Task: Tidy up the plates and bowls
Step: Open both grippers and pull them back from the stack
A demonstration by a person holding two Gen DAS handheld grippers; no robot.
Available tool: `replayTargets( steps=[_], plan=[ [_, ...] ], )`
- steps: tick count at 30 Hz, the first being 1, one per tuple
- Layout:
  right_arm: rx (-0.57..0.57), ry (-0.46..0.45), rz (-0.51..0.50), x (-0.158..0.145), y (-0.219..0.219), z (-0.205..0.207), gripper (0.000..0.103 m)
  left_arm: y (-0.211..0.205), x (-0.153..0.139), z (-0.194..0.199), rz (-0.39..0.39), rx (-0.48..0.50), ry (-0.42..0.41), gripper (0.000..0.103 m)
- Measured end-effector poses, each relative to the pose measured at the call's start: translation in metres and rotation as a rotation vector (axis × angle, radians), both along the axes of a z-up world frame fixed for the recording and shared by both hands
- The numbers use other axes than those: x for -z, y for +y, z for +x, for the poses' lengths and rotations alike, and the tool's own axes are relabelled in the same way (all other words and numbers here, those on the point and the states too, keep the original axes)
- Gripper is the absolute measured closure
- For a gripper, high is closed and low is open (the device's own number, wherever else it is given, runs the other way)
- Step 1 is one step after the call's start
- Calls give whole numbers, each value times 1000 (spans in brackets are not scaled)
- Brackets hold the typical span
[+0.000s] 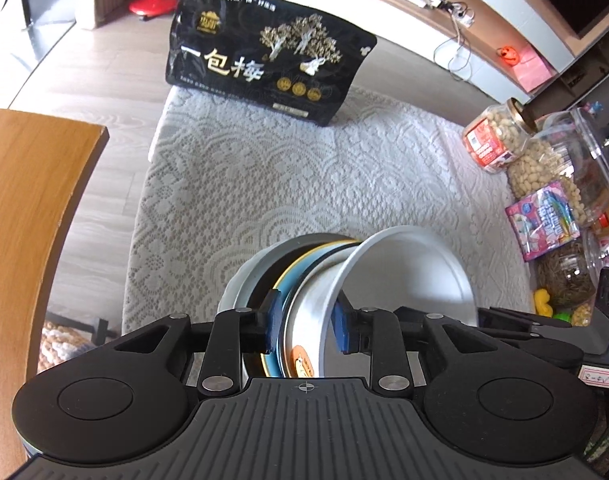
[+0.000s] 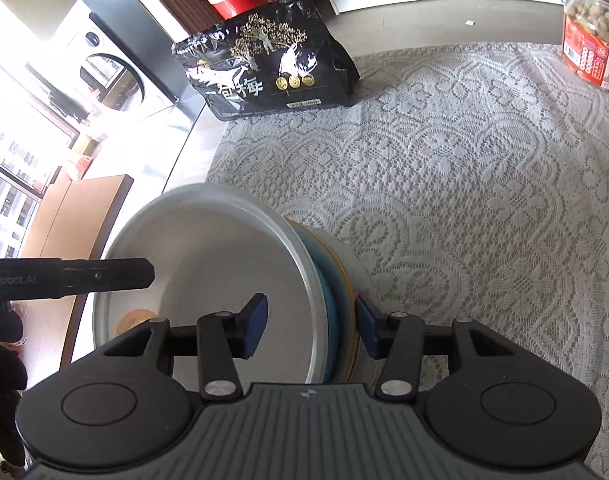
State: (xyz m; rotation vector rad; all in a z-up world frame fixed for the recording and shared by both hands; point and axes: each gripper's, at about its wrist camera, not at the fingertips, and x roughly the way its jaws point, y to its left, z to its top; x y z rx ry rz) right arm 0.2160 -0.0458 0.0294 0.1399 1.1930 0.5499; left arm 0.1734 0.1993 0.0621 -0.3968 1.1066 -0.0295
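While tilted, round glossy dishes [image 1: 304, 280] overlap lace tablecloth [image 1: 304, 176].

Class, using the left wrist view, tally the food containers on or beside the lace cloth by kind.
Black bag: 1
Clear jars: 3
Pink packet: 1
Total: 5

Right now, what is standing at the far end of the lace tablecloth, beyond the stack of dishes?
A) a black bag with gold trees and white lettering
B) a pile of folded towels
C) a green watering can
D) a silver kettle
A: the black bag with gold trees and white lettering stands upright at the far edge of the lace tablecloth, beyond the stack of dishes.
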Motion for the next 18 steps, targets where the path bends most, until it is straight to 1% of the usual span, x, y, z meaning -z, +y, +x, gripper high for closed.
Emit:
replayTargets(
  steps=[2,4,5,7,9,10,11,13,15,17,18],
  plan=[
    [22,-34,8,-7,-4,-1,53,0,-5,-5,25,1,-24,74],
    [38,-62,24,-14,-9,-4,53,0,-7,-11,25,0,-39,74],
    [39,-79,34,-18,-11,-8,53,0,-10,-15,27,-6,-64,74],
    [43,-136,56,-29,-18,-20,53,-1,-20,-32,47,-31,-165,74],
    [57,-213,68,-41,-27,-39,47,-8,-30,-59,77,-51,-304,74],
    [65,-254,74,-45,-31,-51,47,-15,-33,-73,94,-56,-360,74],
    [70,-295,77,-48,-36,-65,46,-22,-34,-86,112,-59,-398,74],
    [73,-381,71,-52,-43,-96,43,-42,-30,-117,159,-57,-456,74],
    [77,-464,46,-49,-49,-130,36,-63,-19,-147,179,-47,-496,74],
    [92,-511,14,-38,-53,-161,35,-84,-5,-173,185,-26,-523,75],
    [99,-514,-4,-30,-55,-175,35,-94,4,-183,189,-10,-520,77]
  ],
)
